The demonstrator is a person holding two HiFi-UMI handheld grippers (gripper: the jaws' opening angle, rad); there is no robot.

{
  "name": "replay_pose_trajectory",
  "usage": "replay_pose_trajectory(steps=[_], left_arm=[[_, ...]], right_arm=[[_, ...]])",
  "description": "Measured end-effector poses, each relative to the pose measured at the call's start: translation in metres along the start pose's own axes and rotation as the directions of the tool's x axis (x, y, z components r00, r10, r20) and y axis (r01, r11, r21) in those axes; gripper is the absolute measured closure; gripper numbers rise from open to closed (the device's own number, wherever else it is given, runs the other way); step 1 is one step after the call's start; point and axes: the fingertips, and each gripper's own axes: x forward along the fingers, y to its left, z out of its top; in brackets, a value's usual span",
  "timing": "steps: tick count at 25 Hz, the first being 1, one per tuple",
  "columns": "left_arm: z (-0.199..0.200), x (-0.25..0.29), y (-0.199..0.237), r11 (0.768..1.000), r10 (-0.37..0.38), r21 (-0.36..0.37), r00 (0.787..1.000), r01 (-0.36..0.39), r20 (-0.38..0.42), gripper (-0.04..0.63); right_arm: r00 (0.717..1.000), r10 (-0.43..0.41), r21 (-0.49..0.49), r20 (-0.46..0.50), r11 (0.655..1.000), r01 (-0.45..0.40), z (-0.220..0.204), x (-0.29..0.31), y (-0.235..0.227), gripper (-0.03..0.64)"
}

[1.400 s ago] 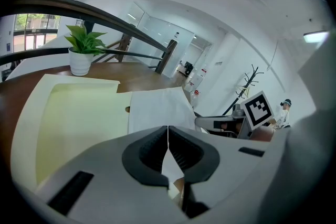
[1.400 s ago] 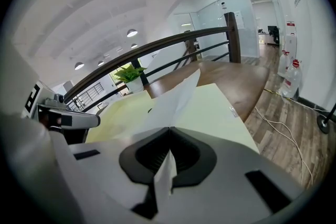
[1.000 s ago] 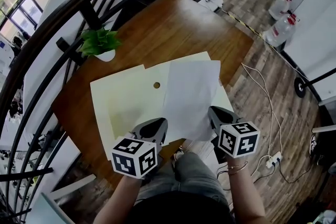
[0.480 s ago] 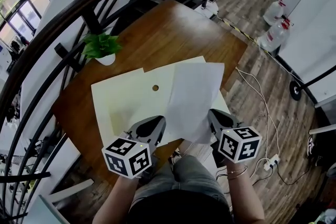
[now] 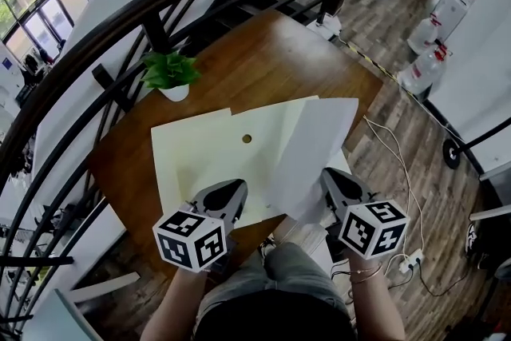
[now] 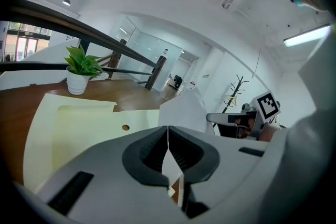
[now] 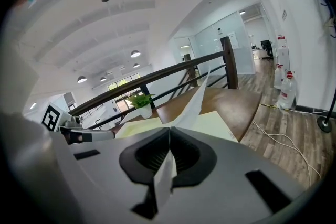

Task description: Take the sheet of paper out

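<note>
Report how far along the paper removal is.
Done: the right tool is shut on the white sheet, which stands tilted up off the yellow folder. In hand: the left tool clamps the folder's near edge, probably to hold it back. Left: the sheet overlaps the folder in the head view, so it likely needs drawing clear to the right.

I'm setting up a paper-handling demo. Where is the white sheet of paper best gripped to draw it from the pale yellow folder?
Its near edge, from the person's side: the white sheet of paper is thin and that edge is free. The right gripper pinches it there; the left gripper clamps the near edge of the pale yellow folder.
</note>
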Motion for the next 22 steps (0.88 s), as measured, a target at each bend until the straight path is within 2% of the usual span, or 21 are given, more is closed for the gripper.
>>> replay_pose_trajectory(steps=[8, 14, 22], left_arm=[[0.031, -0.026, 0.018, 0.998, 0.059, -0.002, 0.996, -0.059, 0.074, 0.577], [0.054, -0.042, 0.023, 0.997, 0.077, -0.004, 0.986, -0.077, 0.146, 0.577], [0.074, -0.063, 0.021, 0.994, 0.109, -0.009, 0.967, -0.11, 0.231, 0.577]], right_arm=[[0.992, 0.096, -0.059, 0.077, 0.994, -0.092, 0.041, -0.002, 0.038, 0.588], [0.976, 0.168, -0.1, 0.137, 0.983, -0.155, 0.068, -0.003, 0.063, 0.588], [0.956, 0.25, -0.127, 0.154, 0.964, -0.231, 0.084, 0.007, 0.091, 0.588]])
